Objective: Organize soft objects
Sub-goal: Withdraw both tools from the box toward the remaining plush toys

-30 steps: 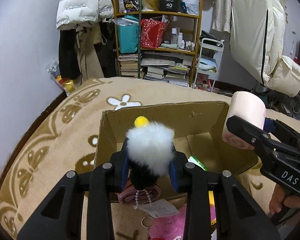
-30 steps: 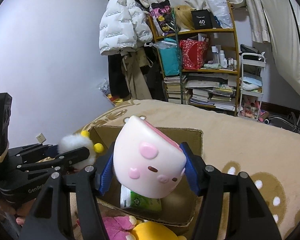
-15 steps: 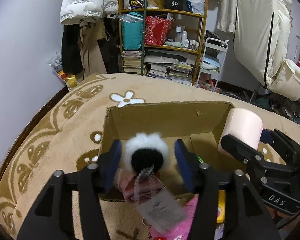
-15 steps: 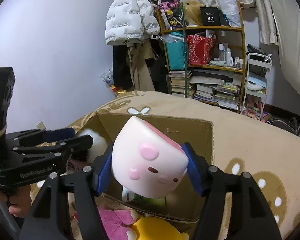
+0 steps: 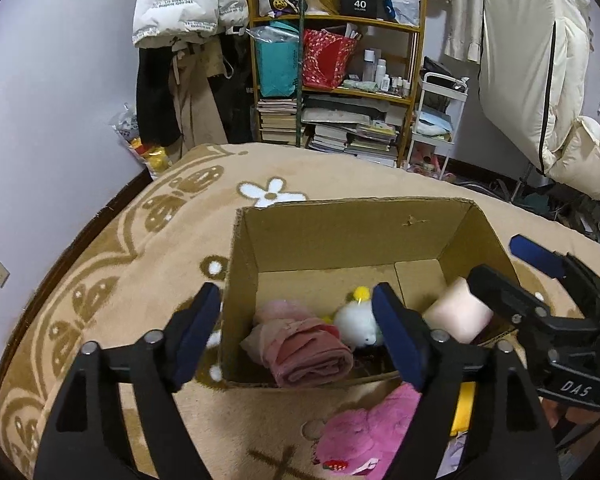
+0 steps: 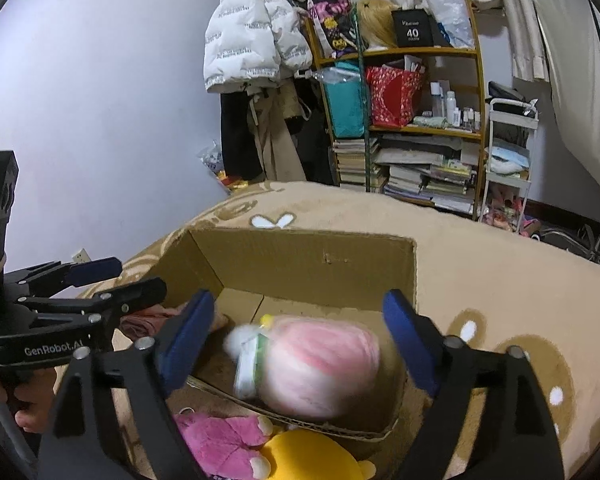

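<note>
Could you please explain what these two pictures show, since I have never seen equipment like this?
A person holds a two-finger gripper in each hand, each with a forward-looking fisheye camera. One picture comes from the left gripper, the other from the right gripper. Both are open and hold nothing. Between them a cardboard box stands on a beige blanket. Inside lie a rolled pink cloth, a white fluffy toy and a pale pink squishy toy, blurred as if just dropped. A pink plush and a yellow plush wait outside.

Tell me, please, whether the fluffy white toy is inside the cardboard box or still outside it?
Inside. The fluffy white toy lies on the floor of the cardboard box, beside the pink rolled cloth, and the open left claw no longer touches it.
</note>
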Demonstrator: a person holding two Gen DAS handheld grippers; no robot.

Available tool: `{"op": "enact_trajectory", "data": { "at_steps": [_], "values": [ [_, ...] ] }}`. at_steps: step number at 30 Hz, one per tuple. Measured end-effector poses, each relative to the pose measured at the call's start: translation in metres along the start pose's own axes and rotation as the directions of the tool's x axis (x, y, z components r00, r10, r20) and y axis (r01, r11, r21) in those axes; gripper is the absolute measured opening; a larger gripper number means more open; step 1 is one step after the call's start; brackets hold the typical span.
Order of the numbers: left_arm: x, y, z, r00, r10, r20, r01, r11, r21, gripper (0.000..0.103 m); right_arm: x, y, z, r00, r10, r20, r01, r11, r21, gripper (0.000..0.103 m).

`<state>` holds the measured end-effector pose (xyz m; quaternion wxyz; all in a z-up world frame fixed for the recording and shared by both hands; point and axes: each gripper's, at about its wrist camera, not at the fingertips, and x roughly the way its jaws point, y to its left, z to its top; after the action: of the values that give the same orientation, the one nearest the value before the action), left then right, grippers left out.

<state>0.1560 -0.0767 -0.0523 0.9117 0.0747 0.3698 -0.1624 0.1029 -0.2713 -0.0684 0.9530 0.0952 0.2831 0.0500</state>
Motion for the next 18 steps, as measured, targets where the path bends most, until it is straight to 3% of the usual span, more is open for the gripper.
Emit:
{"op": "enact_trajectory", "data": {
  "at_steps": [6,18],
  "values": [
    [-0.015,0.005,-0.001,1.000,0.002,0.002,-0.002,1.000,-0.009,0.092,-0.016,0.002,-0.001,1.000,-0.023,-0.009,0.023,0.999,0.022,0.097],
    [-0.053,0.012,-0.011,1.000,0.010,-0.016,-0.010,1.000,-0.005,0.098,-0.065,0.010,-0.009,0.997,-0.072,-0.023,0.073,0.995,0.064,0.103]
  ]
}}
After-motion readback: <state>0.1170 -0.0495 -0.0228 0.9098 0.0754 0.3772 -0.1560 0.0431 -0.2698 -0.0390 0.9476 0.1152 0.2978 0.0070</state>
